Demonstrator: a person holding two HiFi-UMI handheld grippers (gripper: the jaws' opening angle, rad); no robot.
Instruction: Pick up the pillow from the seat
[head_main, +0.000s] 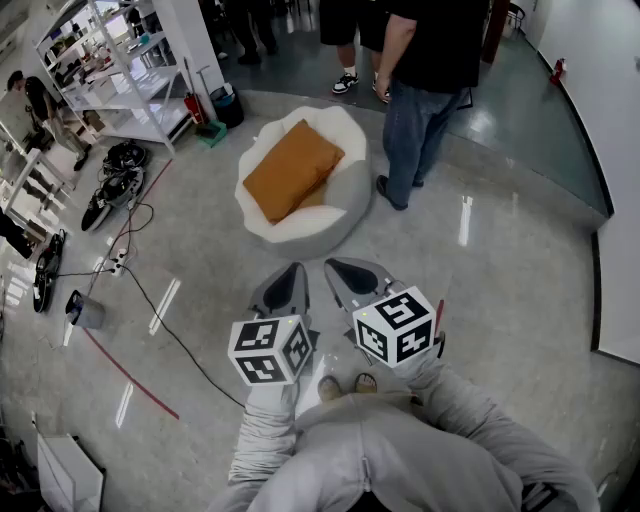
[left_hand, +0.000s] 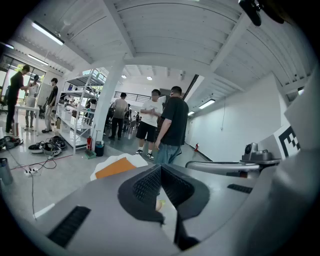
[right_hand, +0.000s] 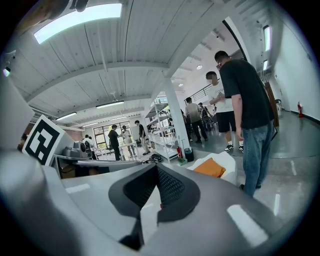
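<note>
An orange pillow (head_main: 292, 168) lies flat on a round white beanbag seat (head_main: 320, 222) on the floor ahead. The pillow (left_hand: 116, 167) shows low at the left gripper view's centre and, as the pillow (right_hand: 210, 167), right of centre in the right gripper view. My left gripper (head_main: 290, 270) and right gripper (head_main: 338, 266) are held side by side in the air, short of the seat, pointing toward it. Both have their jaws shut with nothing between them.
A person in jeans (head_main: 415, 110) stands right beside the seat's far right side. Metal shelving (head_main: 120, 70) stands at the back left. Black cables (head_main: 150, 300), a power strip and shoes lie on the floor to the left. A white wall (head_main: 610, 120) curves along the right.
</note>
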